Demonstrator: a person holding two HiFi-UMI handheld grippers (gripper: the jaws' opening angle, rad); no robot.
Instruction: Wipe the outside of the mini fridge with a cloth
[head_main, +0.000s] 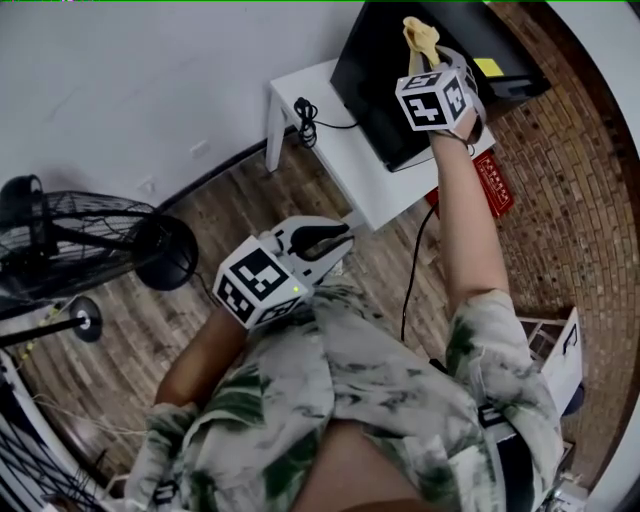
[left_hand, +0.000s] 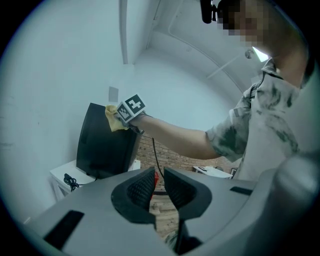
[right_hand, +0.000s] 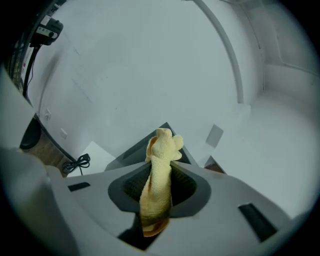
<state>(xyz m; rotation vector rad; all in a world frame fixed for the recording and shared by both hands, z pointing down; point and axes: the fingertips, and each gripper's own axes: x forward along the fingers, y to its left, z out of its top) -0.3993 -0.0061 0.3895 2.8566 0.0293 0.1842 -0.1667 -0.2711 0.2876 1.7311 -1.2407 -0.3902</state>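
Wood-plank floor (head_main: 230, 215) runs under white walls, with a brick-patterned surface (head_main: 570, 180) along the right side.

Far left: a black pedestal fan (head_main: 70, 245) stands on the floor, well apart from the work area.

Left of centre: the left gripper (head_main: 335, 240) is held close to the person's torso, over the floor and well short of the table. Its own view shows the jaws drawn near each other with only a narrow slit between the ribbed pads (left_hand: 142, 187). Nothing sits in that slit.

Centre: a small white table (head_main: 340, 150) stands against the wall. A coiled black cable (head_main: 305, 118) lies on its near-left part. The black mini fridge (head_main: 400, 80) stands on the table, taking up most of the top.

Right of centre: the person's right arm is stretched out to the fridge. The right gripper (head_main: 428, 62) is at the fridge's upper part, its jaws clamped on a yellow cloth (head_main: 420, 38). In the right gripper view the cloth (right_hand: 160, 170) runs up between the jaws, and its bunched end sticks out past the tips toward the dark fridge edge (right_hand: 131, 151). From the left gripper view the cloth (left_hand: 114, 120) sits at the fridge's top corner. Whether it presses on the surface cannot be confirmed.

Right: a red item (head_main: 497, 190) lies on the floor just beside the table. A white box (head_main: 560, 360) stands lower right.
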